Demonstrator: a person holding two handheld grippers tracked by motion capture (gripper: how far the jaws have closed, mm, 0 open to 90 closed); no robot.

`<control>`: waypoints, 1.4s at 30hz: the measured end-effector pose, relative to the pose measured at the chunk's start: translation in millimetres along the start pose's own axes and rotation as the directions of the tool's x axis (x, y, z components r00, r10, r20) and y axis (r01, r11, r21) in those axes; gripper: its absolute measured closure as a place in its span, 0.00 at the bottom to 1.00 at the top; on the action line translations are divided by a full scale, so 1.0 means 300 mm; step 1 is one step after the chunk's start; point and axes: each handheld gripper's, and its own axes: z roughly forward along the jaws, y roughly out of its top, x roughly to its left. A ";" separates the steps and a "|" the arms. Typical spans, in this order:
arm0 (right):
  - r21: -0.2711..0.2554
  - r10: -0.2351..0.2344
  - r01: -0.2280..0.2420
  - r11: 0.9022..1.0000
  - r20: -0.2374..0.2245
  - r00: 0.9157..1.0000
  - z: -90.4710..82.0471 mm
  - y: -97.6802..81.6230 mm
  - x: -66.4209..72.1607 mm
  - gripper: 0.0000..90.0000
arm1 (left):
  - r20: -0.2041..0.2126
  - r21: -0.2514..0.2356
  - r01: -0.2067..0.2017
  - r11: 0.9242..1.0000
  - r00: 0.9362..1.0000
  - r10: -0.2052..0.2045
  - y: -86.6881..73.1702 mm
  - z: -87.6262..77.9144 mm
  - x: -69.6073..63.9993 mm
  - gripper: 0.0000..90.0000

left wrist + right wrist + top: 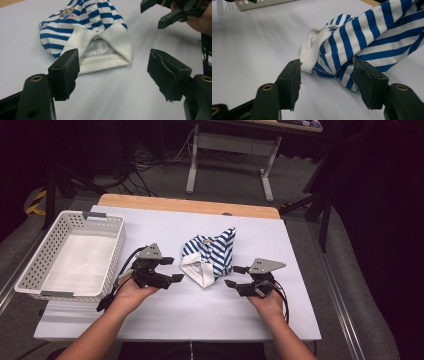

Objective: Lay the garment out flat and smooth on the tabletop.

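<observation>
Garment: a small blue-and-white striped cotton garment [210, 256] with a white ribbed cuff lies bunched near the middle of the pale table sheet [165, 312]; the white perforated plastic basket [30, 270] sits well apart at the left.
Handling: judged soft, light and limp; it will likely sag and unfold when lifted; the thick white cuff [100, 53] looks the firmest place to pinch.
Direction: the long axis runs from the cuff at the near side to a raised striped peak at the far right; the cuff opening faces the person.
Left gripper [167, 270]: jaws parted, nothing between them; just left of the cuff.
Right gripper [234, 276]: jaws apart, empty; the garment's near edge lies just beyond the tips.
</observation>
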 end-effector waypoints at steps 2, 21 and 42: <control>0.011 -0.004 0.004 1.000 0.003 1.000 0.007 0.004 -0.008 0.48 | -0.002 0.004 -0.005 1.000 1.000 0.005 -0.011 -0.010 -0.001 0.30; 0.139 0.058 -0.061 0.988 0.023 0.998 0.129 0.023 -0.081 0.74 | -0.012 -0.009 -0.002 1.000 1.000 0.002 -0.061 -0.058 -0.018 0.31; 0.061 -0.053 0.057 0.997 -0.069 0.996 0.174 0.239 0.004 0.99 | -0.034 -0.019 0.010 1.000 0.999 -0.011 -0.082 -0.084 -0.020 0.31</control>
